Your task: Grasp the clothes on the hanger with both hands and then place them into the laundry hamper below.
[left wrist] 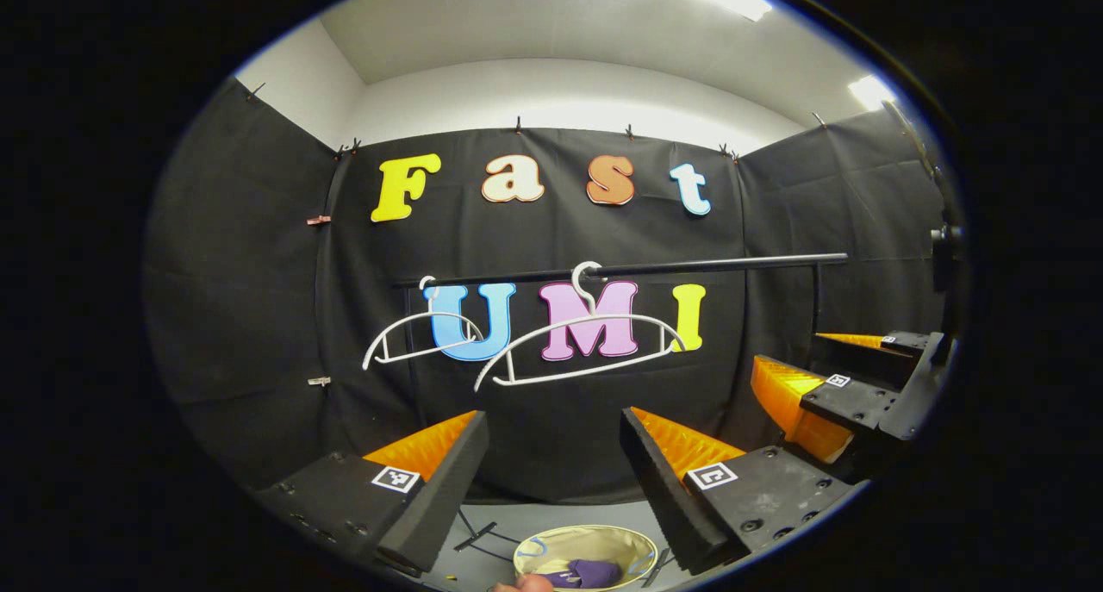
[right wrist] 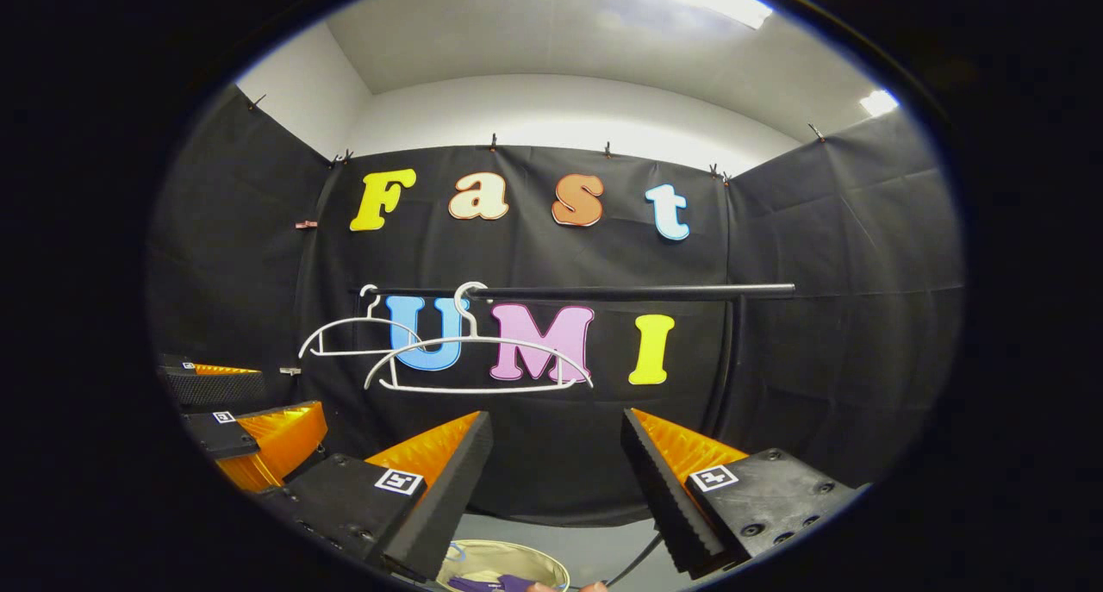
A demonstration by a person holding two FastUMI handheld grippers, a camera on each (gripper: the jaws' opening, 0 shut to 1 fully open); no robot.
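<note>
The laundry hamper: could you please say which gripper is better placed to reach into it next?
Probably the left gripper: the laundry hamper shows between its open fingers; for the right gripper it sits off under one finger.

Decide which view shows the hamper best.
Left gripper view: the hamper shows most of its rim, with purple cloth inside. Right gripper view shows just a slice of it at the bottom edge.

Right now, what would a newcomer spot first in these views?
Two bare white hangers hang on the black rail, mid-frame. Below, at the bottom edge, the laundry hamper holds a purple garment. Both grippers, left and right, are open and empty.
</note>
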